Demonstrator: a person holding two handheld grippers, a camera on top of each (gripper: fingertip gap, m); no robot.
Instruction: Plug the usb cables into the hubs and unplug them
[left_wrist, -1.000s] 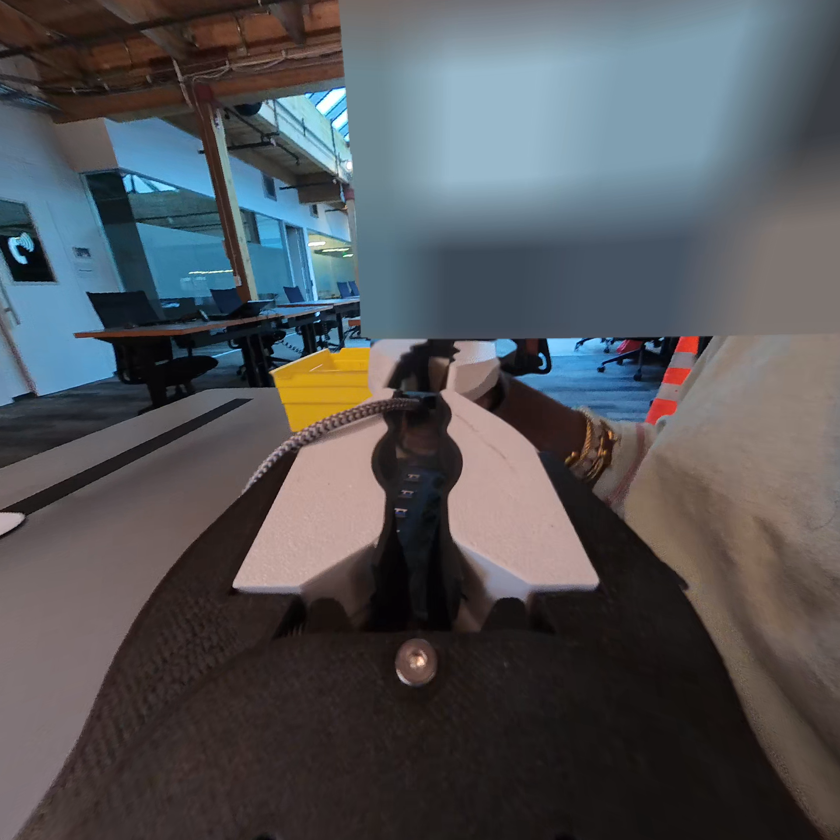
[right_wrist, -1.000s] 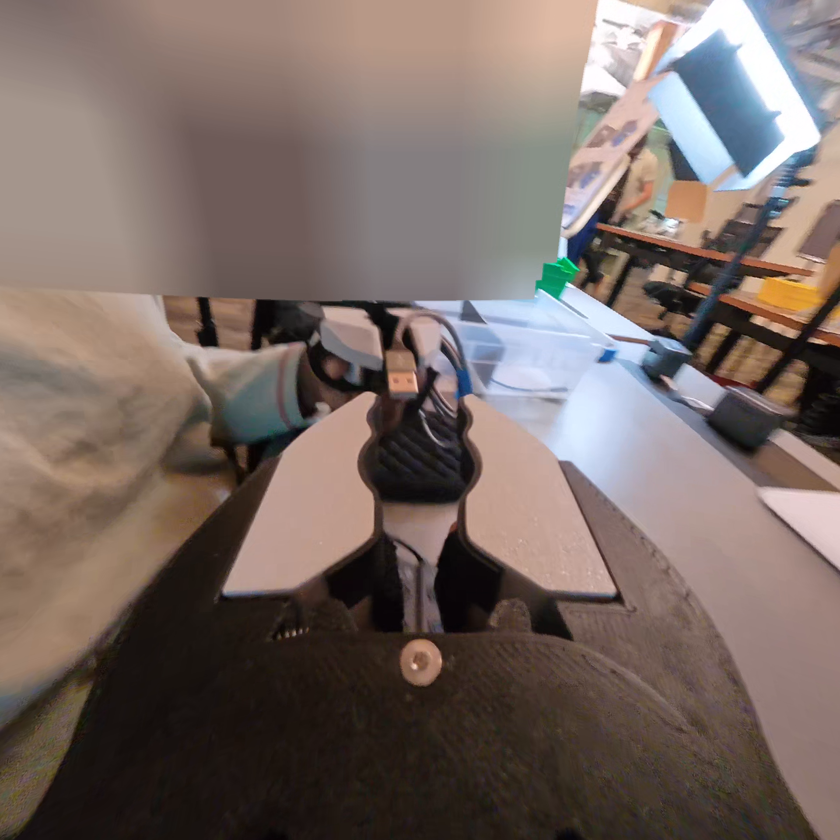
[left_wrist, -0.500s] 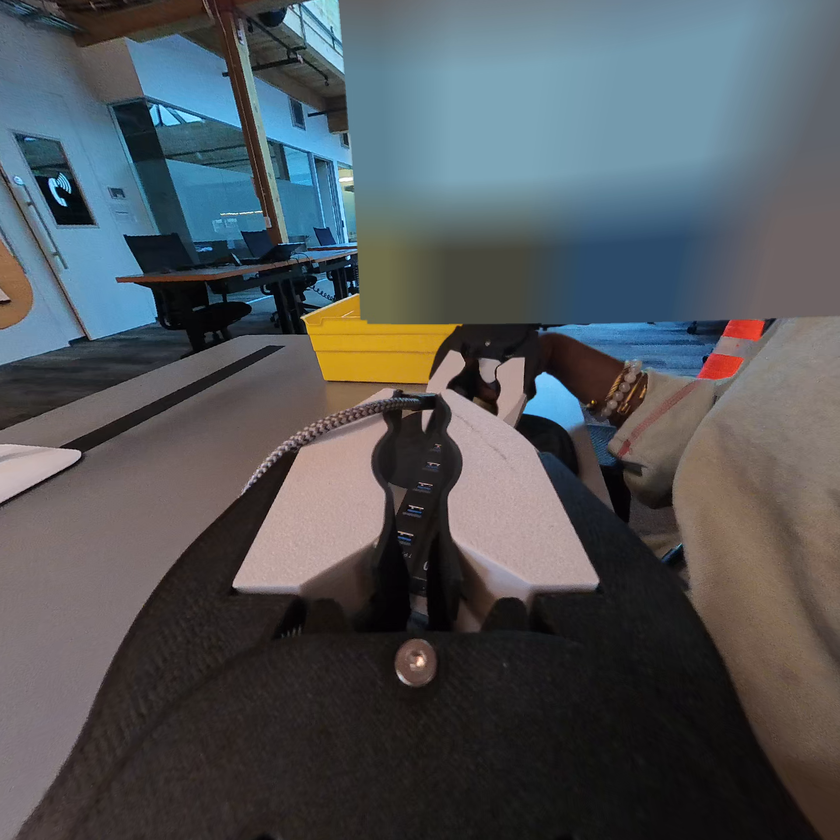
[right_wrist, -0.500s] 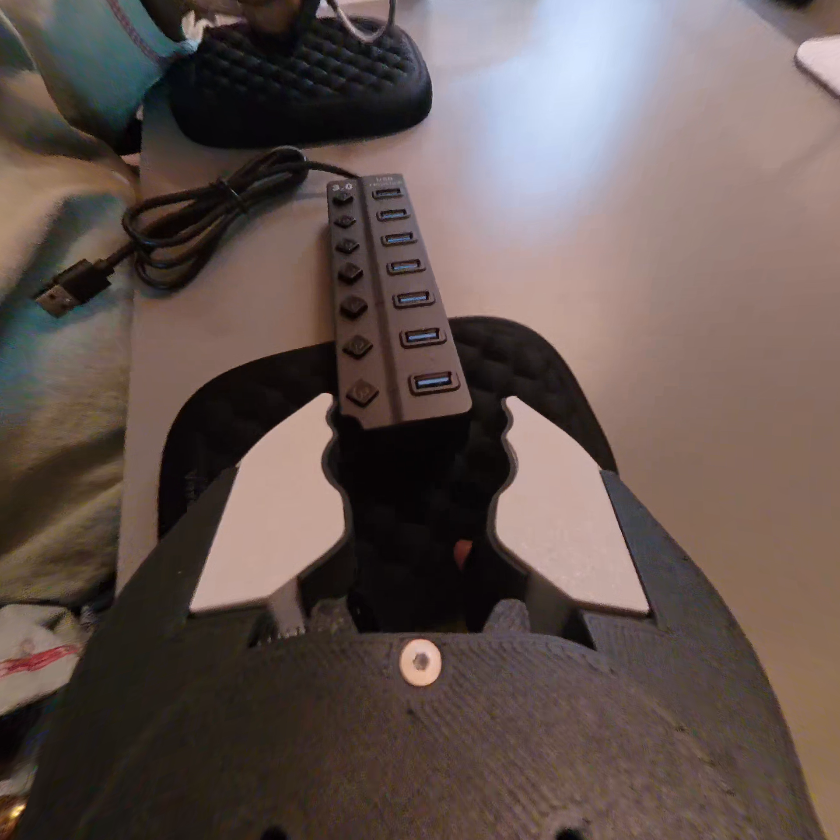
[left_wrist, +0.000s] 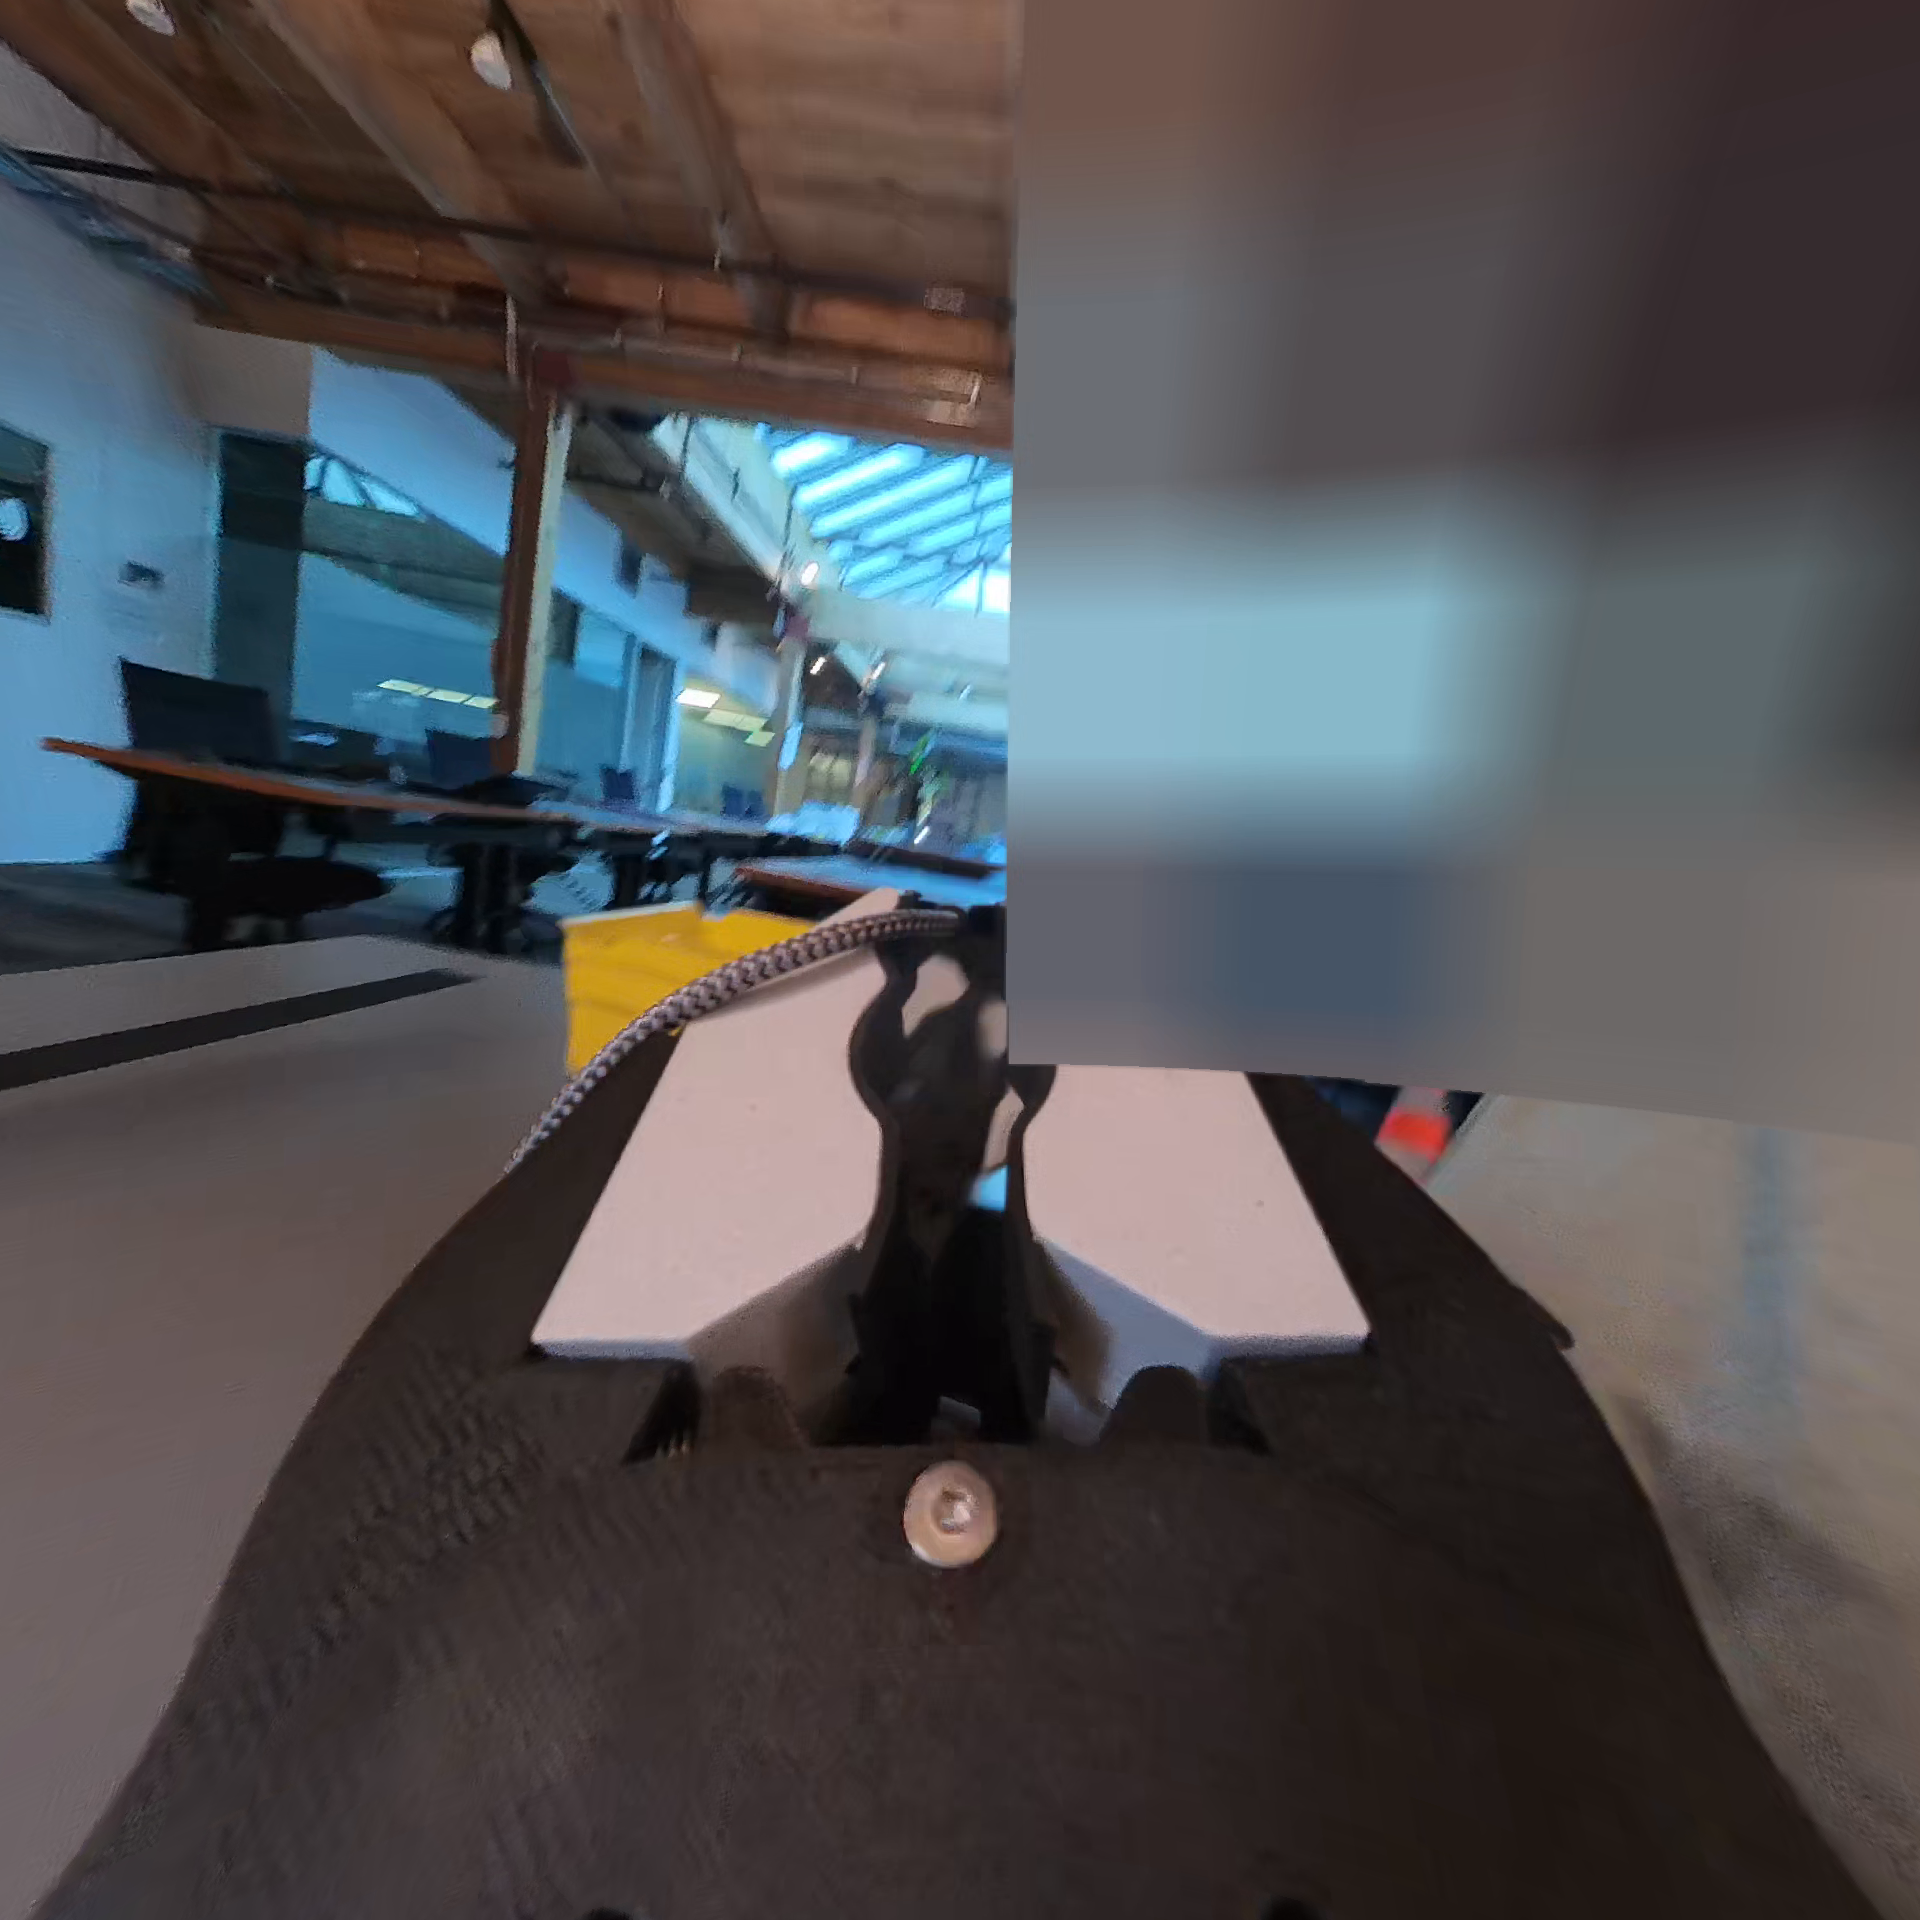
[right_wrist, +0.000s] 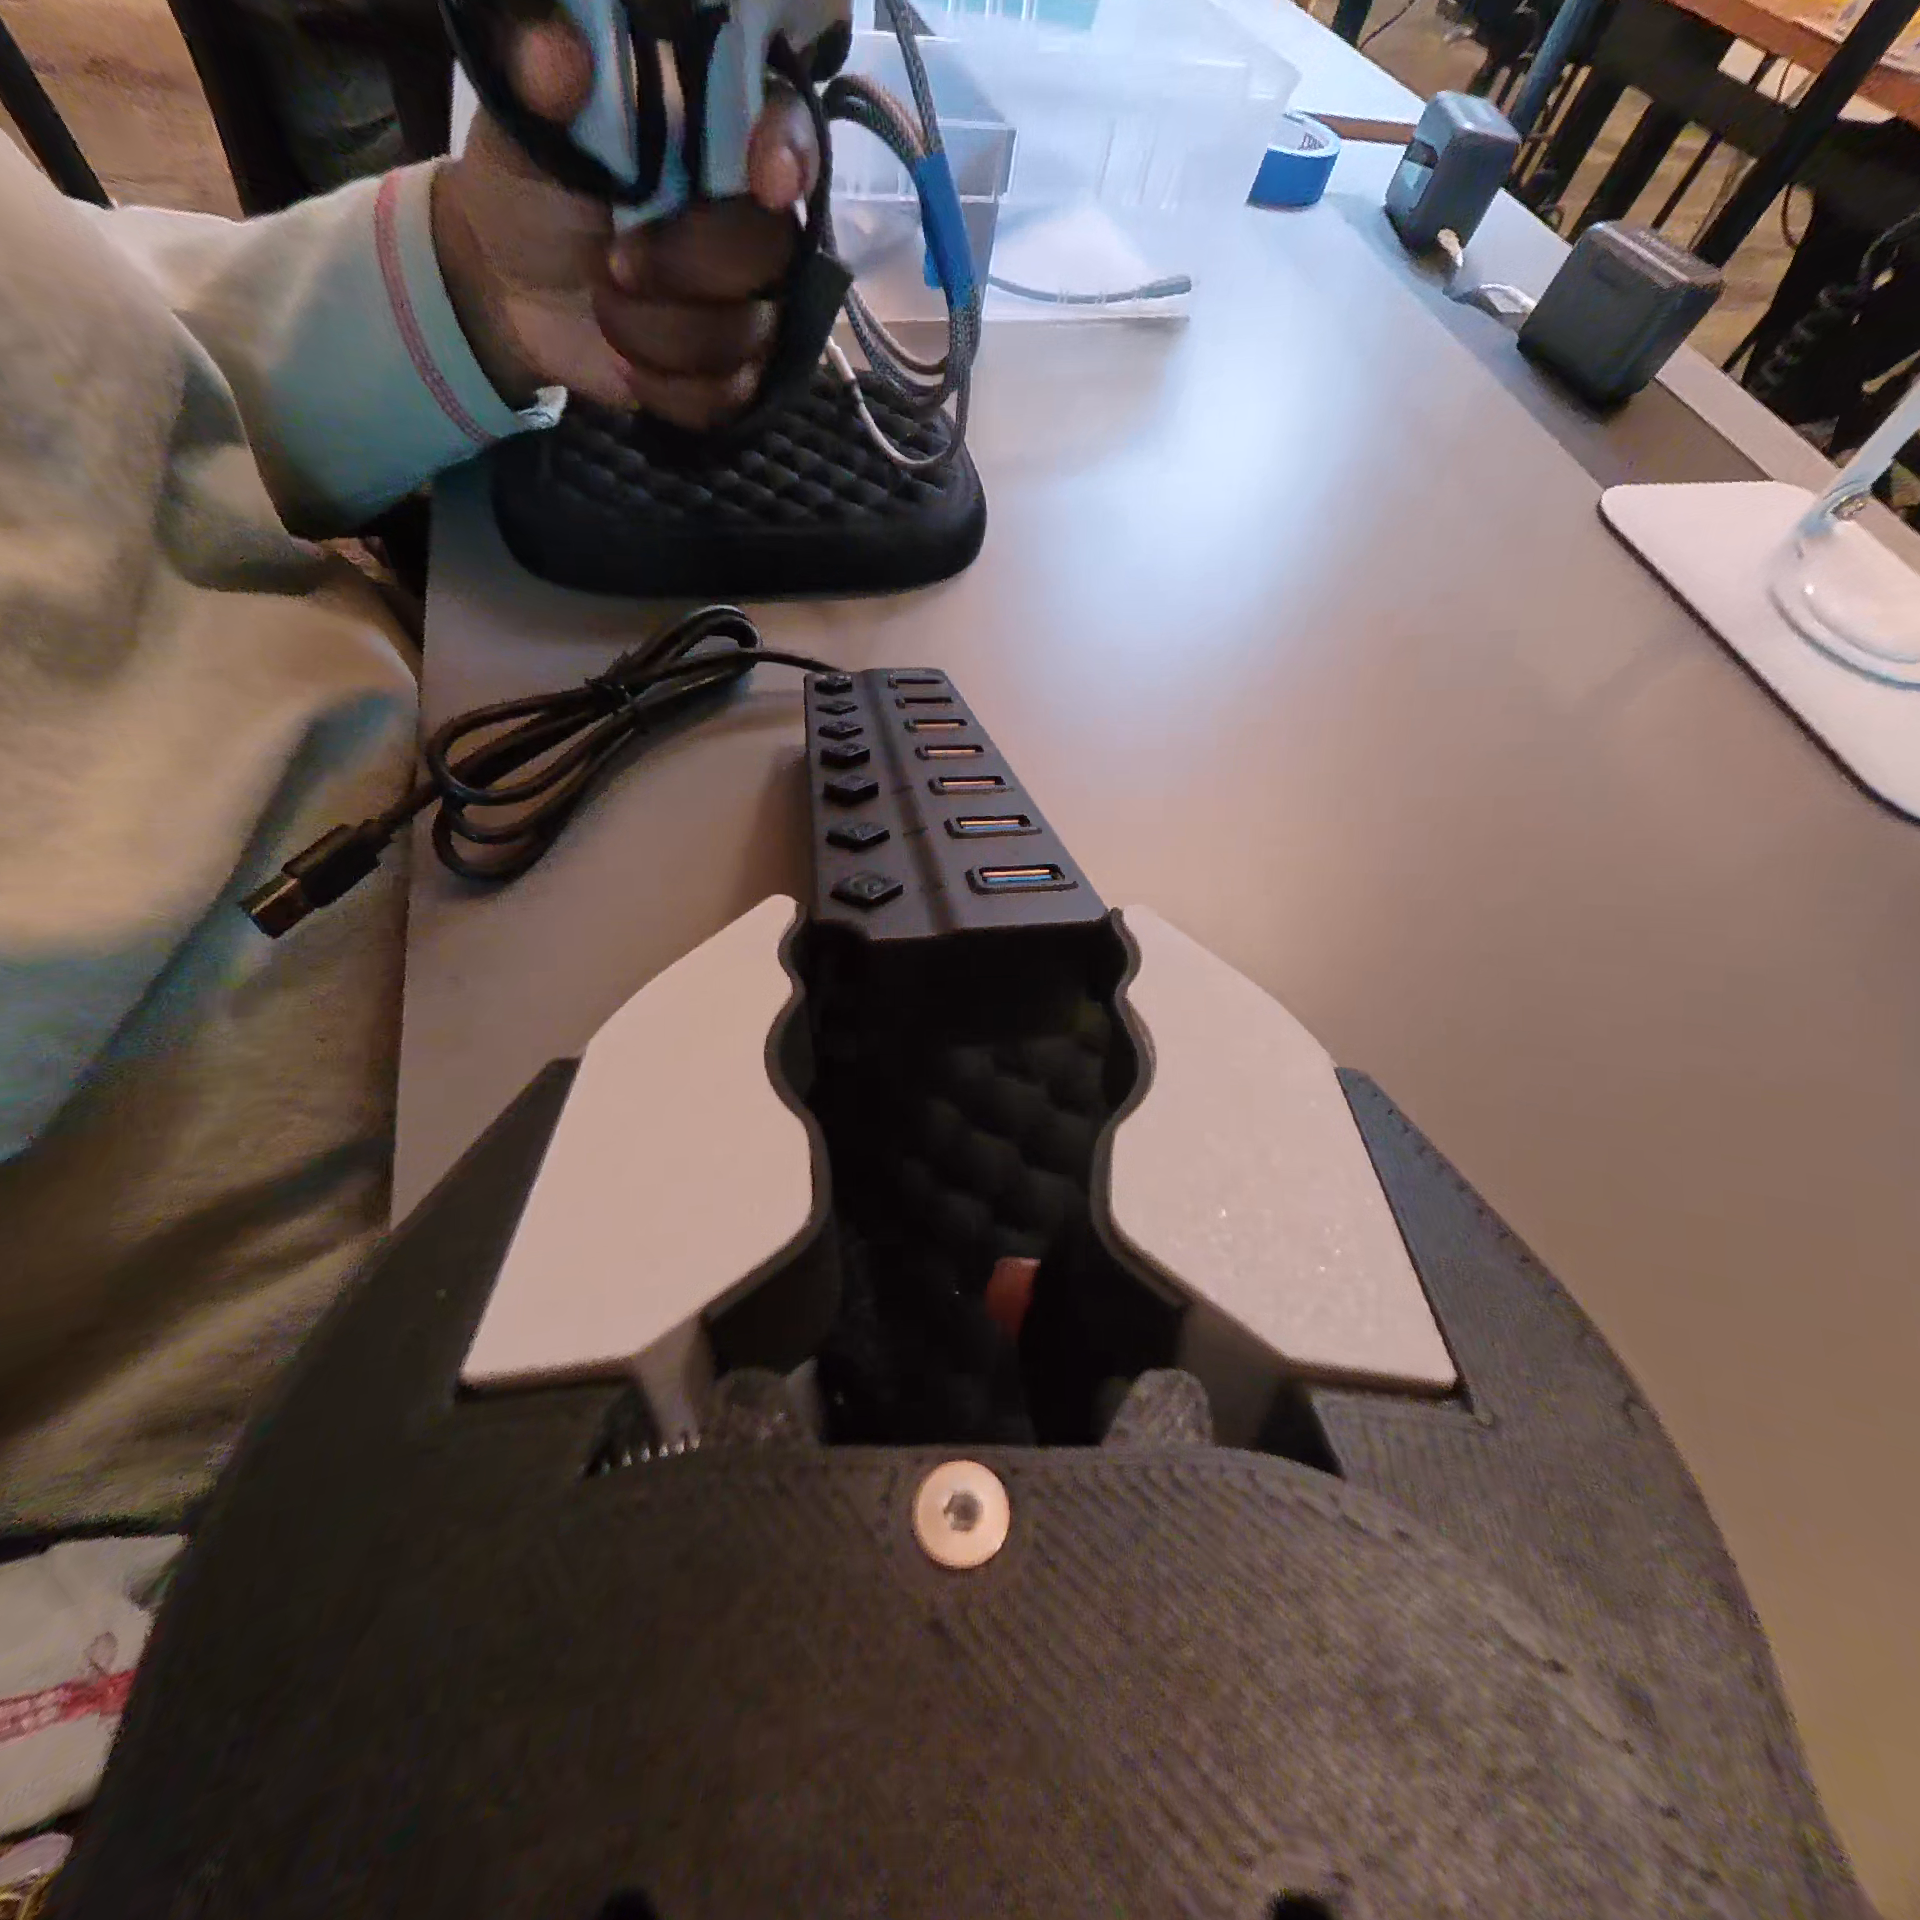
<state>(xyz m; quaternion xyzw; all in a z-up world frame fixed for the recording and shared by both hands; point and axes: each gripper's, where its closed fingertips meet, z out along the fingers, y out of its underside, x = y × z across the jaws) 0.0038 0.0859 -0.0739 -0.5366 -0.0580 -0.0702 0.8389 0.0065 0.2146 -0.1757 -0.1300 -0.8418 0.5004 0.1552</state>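
A long black USB hub (right_wrist: 935, 790) with several ports and buttons lies on the grey table (right_wrist: 1351, 831). My right gripper (right_wrist: 956, 925) is shut on its near end, one finger on each side. The hub's own black cable (right_wrist: 582, 727) lies coiled to the left, and its plug (right_wrist: 301, 894) hangs past the table edge. My left gripper (left_wrist: 940, 987) is shut on a small black hub (left_wrist: 935, 1143) with a braided cable (left_wrist: 727, 987) leading off left. In the right wrist view a hand holds the left gripper (right_wrist: 675, 104) up above a black quilted pad (right_wrist: 738, 499).
A clear plastic bin (right_wrist: 1091, 156), a blue tape roll (right_wrist: 1294, 156) and two dark grey boxes (right_wrist: 1621, 312) stand at the far end. A white stand base (right_wrist: 1766, 623) sits at the right. A yellow bin (left_wrist: 644, 977) stands beyond the left gripper. A person's pale sleeve (right_wrist: 156, 520) fills the left. Some 15 cm of space lies between my two pairs of fingers.
My right gripper has swung down to the table, moved forward and closed onto the long hub's near end. My left gripper has tilted upward with its small hub still held.
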